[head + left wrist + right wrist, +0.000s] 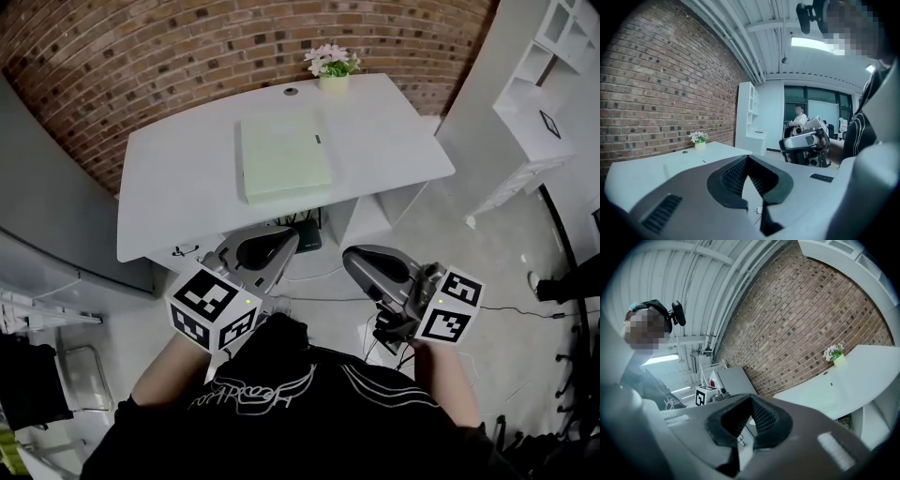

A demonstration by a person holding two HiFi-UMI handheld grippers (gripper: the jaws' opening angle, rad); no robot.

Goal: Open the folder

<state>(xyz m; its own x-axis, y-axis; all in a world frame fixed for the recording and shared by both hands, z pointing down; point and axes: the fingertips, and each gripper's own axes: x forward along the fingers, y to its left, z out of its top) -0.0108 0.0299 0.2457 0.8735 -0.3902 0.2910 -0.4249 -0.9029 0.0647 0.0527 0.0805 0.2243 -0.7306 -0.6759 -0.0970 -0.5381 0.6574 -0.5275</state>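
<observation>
A pale green folder (284,155) lies closed and flat in the middle of the white desk (178,159). Both grippers hang in front of my body, short of the desk's near edge and apart from the folder. My left gripper (286,239) points toward the desk with its jaws shut and nothing in them (747,157). To its right, my right gripper (361,261) is also shut and empty (751,397). In the left gripper view the right gripper (806,140) shows off to the side. The desk top appears low and far in both gripper views.
A small pot of flowers (333,67) stands at the desk's far edge by the brick wall (141,56). A white shelf unit (544,112) is at the right. Cables and a dark box (307,234) lie under the desk. Another person (799,119) sits far off.
</observation>
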